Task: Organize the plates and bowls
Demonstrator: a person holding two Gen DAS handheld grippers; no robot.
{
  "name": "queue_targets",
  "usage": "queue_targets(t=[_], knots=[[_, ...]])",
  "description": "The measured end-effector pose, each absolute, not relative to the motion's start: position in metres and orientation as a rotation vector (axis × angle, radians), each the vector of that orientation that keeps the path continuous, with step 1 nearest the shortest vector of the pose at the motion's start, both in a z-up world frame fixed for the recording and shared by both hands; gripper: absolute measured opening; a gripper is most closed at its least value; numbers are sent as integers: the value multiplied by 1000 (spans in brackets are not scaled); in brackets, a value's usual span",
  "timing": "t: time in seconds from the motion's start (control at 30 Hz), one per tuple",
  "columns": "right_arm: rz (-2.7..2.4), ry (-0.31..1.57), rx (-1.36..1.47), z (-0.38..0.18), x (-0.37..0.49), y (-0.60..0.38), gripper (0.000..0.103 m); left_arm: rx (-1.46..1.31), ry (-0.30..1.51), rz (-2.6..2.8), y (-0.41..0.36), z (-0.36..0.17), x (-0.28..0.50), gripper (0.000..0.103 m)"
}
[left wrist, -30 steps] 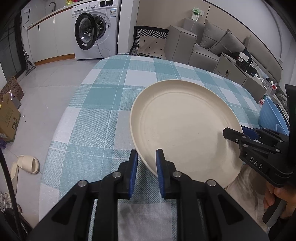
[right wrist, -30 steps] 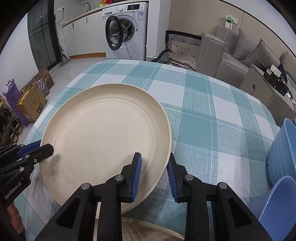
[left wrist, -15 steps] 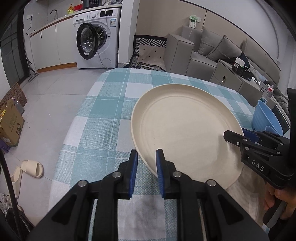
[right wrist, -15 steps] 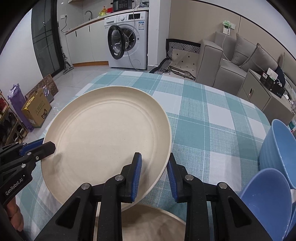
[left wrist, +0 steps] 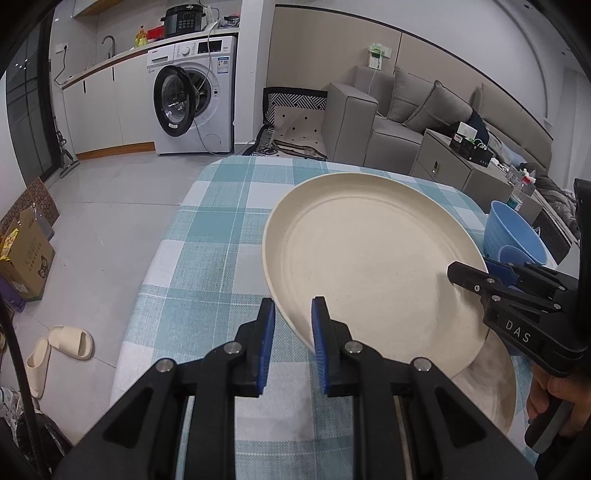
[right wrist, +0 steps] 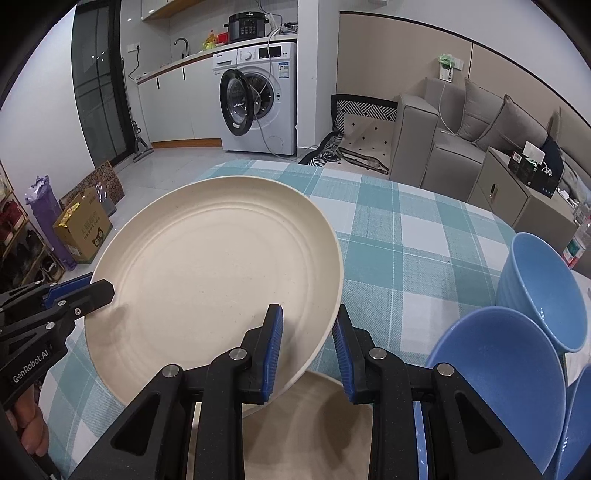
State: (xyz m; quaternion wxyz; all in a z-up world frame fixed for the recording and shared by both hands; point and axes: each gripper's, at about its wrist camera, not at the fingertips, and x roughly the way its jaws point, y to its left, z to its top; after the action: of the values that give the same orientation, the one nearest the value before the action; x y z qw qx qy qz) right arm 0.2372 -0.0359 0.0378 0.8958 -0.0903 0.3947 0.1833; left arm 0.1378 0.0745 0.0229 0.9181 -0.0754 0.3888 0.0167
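Both hand-held grippers (left wrist: pixel 293 325) (left wrist: pixel 474 271) clamp the cream plate (left wrist: pixel 373 258) aloft.

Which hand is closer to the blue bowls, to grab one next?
Right. The blue bowls sit just beside the right hand-held gripper, on the far side from the left hand-held gripper. Both are shut on the cream plate, so that goes down first.

We're in a home, an open-plan flat. A front-loading washing machine (left wrist: pixel 195 96) with its door open sits under a counter with white cabinets (left wrist: pixel 99 107), a tap and a multicooker (left wrist: pixel 183 20) on top. A grey sofa (left wrist: pixel 399 114) with cushions lines the far wall beyond the far edge of a table with a teal checked tablecloth (left wrist: pixel 218 229). Slippers (left wrist: pixel 55 350) and a cardboard box (left wrist: pixel 26 254) lie on the tiled floor left of it.
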Motion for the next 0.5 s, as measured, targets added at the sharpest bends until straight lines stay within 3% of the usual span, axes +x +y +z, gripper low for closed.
queue_targets(t=[0.5], knots=[[377, 761, -166, 57, 183, -58, 28, -121, 751, 25, 55, 39, 97, 18]])
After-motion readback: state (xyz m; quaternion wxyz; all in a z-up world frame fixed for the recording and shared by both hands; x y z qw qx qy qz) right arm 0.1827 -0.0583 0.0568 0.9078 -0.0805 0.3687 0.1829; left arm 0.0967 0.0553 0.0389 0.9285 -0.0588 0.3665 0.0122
